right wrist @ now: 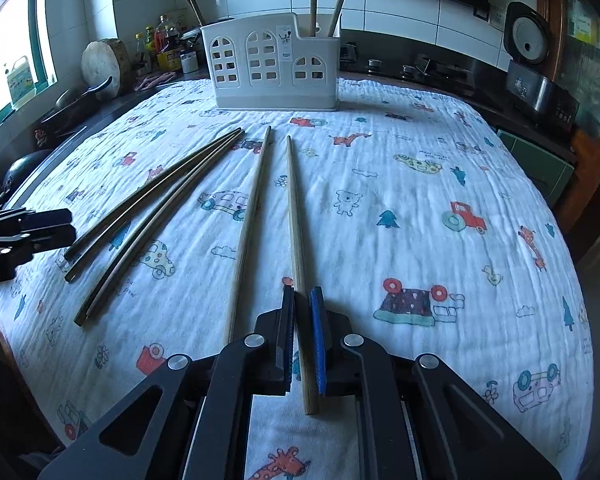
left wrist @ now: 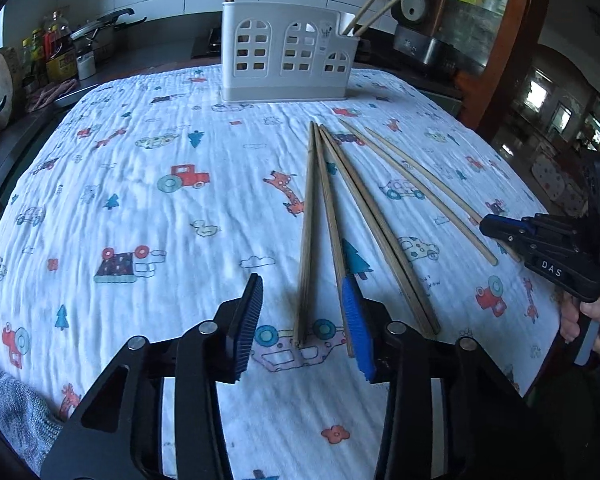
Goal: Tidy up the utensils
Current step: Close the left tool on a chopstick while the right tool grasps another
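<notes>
Table under printed cloth (right wrist: 400,208): white holder (right wrist: 274,68), six loose chopsticks (right wrist: 256,196).

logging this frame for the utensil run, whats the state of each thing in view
left tool: open, over the dark chopsticks
right tool: nearly shut around one light chopstick, grip unclear
other light chopstick: flat on the cloth
dark chopsticks: lying loose on the cloth
utensil holder: upright, chopsticks standing in both end compartments

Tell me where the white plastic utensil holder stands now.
The white plastic utensil holder stands upright at the far edge of the cartoon-print cloth, beyond the loose wooden chopsticks, top centre in both wrist views.
</notes>
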`<state>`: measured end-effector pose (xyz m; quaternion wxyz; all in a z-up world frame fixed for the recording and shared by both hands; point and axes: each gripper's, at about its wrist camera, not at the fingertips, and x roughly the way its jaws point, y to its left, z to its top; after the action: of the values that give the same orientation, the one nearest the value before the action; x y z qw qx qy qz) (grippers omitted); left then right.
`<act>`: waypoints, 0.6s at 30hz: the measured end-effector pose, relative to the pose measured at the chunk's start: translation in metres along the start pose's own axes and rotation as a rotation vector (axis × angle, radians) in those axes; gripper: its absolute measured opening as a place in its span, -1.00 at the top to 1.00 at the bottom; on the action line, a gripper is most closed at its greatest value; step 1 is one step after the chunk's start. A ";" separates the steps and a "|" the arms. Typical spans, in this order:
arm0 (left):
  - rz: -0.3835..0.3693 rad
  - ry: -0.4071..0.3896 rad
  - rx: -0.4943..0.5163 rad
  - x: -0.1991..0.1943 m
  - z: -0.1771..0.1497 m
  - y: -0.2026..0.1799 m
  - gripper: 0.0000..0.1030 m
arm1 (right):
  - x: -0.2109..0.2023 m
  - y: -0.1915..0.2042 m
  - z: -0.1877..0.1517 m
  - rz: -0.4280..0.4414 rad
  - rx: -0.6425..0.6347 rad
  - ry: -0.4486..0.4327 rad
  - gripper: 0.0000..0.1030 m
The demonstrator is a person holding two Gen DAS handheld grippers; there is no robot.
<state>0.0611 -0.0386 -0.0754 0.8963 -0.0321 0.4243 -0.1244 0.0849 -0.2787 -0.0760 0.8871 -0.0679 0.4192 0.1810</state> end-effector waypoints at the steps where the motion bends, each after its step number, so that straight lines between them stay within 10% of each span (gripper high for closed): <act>1: -0.005 0.005 -0.004 0.005 0.001 0.000 0.41 | -0.001 0.000 -0.001 -0.003 0.002 -0.002 0.84; 18: 0.069 0.008 0.017 0.017 0.012 -0.008 0.87 | -0.004 -0.003 -0.004 -0.002 0.021 -0.014 0.85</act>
<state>0.0791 -0.0516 -0.0798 0.8986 -0.0093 0.4278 -0.0970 0.0806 -0.2836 -0.0760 0.8907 -0.0576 0.4151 0.1761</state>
